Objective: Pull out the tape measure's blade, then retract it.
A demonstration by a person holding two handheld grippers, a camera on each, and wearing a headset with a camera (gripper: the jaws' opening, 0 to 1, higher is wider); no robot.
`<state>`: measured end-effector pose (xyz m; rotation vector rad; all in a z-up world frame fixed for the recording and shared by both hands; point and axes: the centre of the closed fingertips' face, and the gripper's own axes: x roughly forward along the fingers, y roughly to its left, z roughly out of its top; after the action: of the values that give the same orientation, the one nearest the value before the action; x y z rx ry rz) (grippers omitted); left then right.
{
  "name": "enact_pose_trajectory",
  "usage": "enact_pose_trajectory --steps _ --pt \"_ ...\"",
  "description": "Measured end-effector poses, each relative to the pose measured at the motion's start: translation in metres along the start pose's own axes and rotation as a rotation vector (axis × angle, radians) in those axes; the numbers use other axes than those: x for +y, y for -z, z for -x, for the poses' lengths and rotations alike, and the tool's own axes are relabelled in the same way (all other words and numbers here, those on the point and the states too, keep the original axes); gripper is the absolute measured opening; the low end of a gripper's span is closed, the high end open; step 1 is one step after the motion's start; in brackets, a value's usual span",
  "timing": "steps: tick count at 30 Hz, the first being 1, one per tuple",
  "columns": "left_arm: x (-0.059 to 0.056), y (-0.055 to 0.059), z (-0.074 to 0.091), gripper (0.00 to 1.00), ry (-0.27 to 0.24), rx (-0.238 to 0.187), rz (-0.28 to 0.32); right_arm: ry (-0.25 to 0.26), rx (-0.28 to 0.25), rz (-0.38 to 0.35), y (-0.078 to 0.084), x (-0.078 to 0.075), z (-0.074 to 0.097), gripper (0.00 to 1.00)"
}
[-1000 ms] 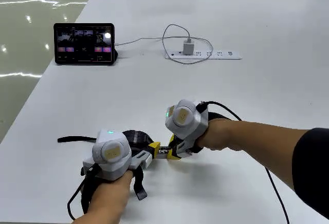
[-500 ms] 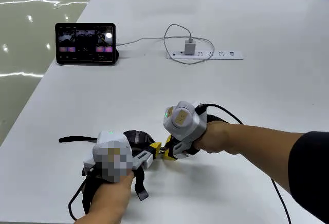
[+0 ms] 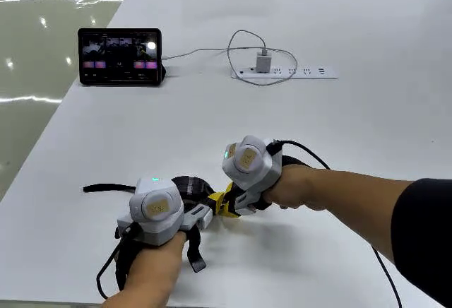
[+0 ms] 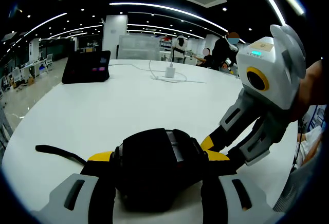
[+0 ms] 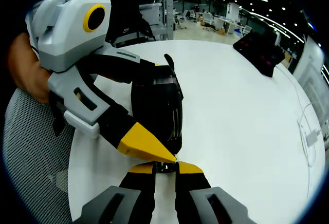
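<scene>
Right gripper [image 5: 165,166], pinching the blade's tip [image 5: 166,168], has closed in since a second ago to nearly touch the chunky black tape measure case [image 5: 157,106] clamped in the left gripper [image 4: 158,158] on the white table [image 3: 318,124], so retraction looks almost done.

Bright, even overhead light washes the white table [image 3: 367,110] in the sharp head view, where glare streaks the glossy floor [image 3: 42,32] and shadows on the tabletop fall soft and faint. Both gripper views bow strongly toward their edges, bending the ceiling strip lights [image 4: 164,8] into arcs.
</scene>
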<state>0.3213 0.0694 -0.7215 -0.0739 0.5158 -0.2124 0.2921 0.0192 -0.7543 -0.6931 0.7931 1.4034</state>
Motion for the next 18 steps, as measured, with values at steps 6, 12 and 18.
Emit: enact_pose_trajectory --steps 6,12,18 --pt "-0.0002 -0.0001 0.0003 0.64 0.000 0.000 -0.001 0.002 0.004 0.010 -0.0002 0.0006 -0.0002 0.11" --pt "-0.0003 -0.0004 0.0001 0.64 0.001 0.001 -0.002 0.002 0.003 0.012 -0.0029 0.0005 -0.0024 0.11" --pt "-0.0004 -0.0007 0.0001 0.64 -0.001 -0.001 -0.005 0.004 0.004 0.014 -0.0044 0.0007 -0.0037 0.11"
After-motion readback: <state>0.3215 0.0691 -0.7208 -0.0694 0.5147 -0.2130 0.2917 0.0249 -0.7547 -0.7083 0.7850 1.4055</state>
